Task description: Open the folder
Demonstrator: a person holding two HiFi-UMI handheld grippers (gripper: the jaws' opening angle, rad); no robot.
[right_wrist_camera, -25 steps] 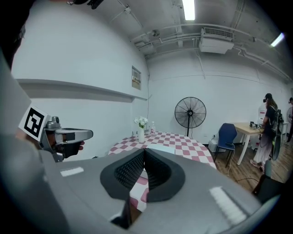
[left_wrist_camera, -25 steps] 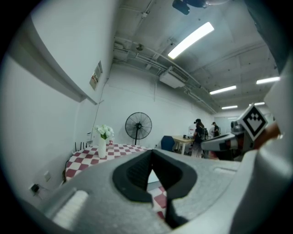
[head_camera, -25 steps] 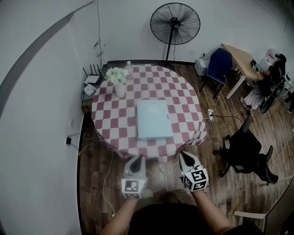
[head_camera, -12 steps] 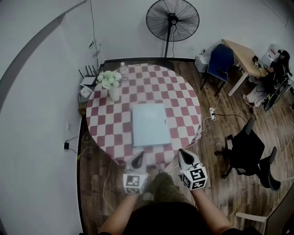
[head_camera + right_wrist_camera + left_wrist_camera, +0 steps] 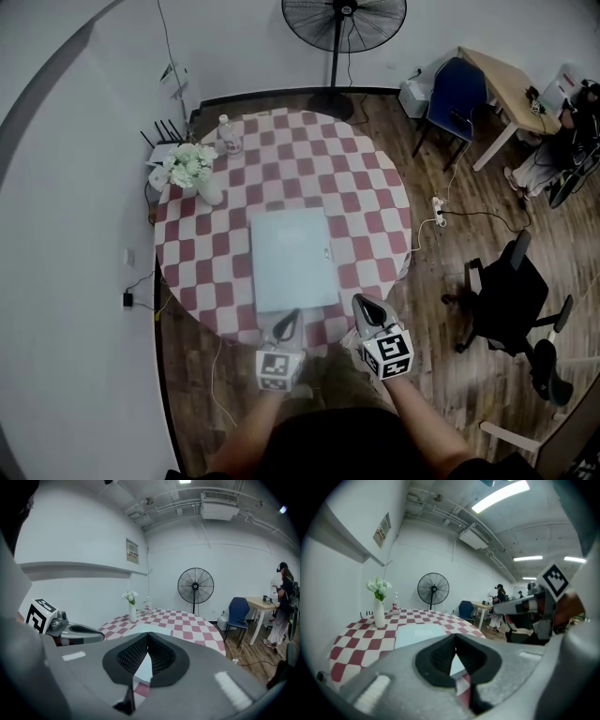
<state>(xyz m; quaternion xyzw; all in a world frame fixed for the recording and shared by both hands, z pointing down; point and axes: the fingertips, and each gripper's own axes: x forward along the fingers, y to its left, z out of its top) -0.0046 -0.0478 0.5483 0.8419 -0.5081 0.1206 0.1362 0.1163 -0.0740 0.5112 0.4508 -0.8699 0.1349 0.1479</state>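
Folder (image 5: pixel 292 258) before closed left tongs (image 5: pixel 290 316), right tongs (image 5: pixel 362 302)

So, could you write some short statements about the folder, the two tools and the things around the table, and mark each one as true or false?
1. The pale blue flat folder lies closed on the round table with the red and white checked cloth. True.
2. The left tool grips the folder's edge. False: its jaws are together and hold nothing.
3. The white vase of white flowers stands on the folder. False: it stands on the cloth near the table's far left edge, apart from the folder.
4. The black standing fan stands on the floor beyond the table. True.
5. The right tool is wide open. False: its jaws are together and empty.
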